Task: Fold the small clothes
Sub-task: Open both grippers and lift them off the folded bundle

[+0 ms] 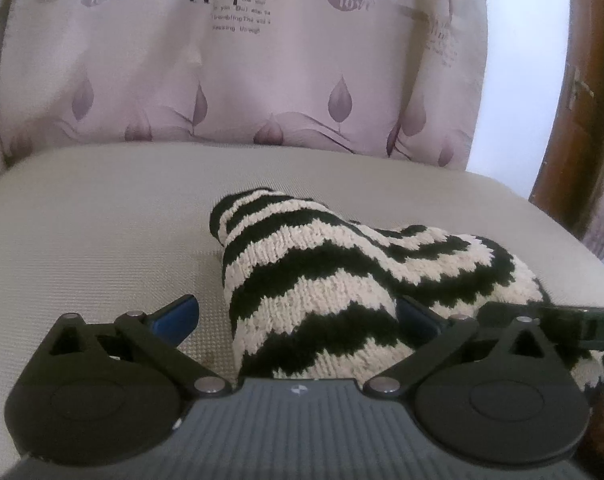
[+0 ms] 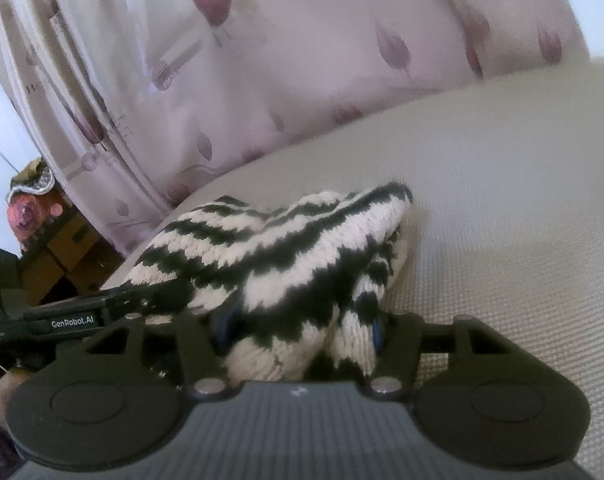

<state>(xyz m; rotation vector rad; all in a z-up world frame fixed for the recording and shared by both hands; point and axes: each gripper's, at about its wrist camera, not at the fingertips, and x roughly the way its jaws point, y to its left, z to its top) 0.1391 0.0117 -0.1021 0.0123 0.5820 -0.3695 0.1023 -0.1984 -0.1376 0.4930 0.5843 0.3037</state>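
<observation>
Left gripper (image 1: pixel 298 320) spreading wide around a knit garment

The chunky black-and-cream zigzag knit (image 1: pixel 334 272) is lying bunched on the woven beige cushion (image 1: pixel 102 240); the right gripper (image 2: pixel 302 328) is sitting half-open, blue pads flanking a soft fold.

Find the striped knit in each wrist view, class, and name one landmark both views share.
Left wrist: striped knit lies centre to right, its near end between the left gripper fingers.
Right wrist: it lies centre-left, bunched between the right gripper fingers.
Shared landmark: the leaf-print curtain behind the beige cushion.
</observation>
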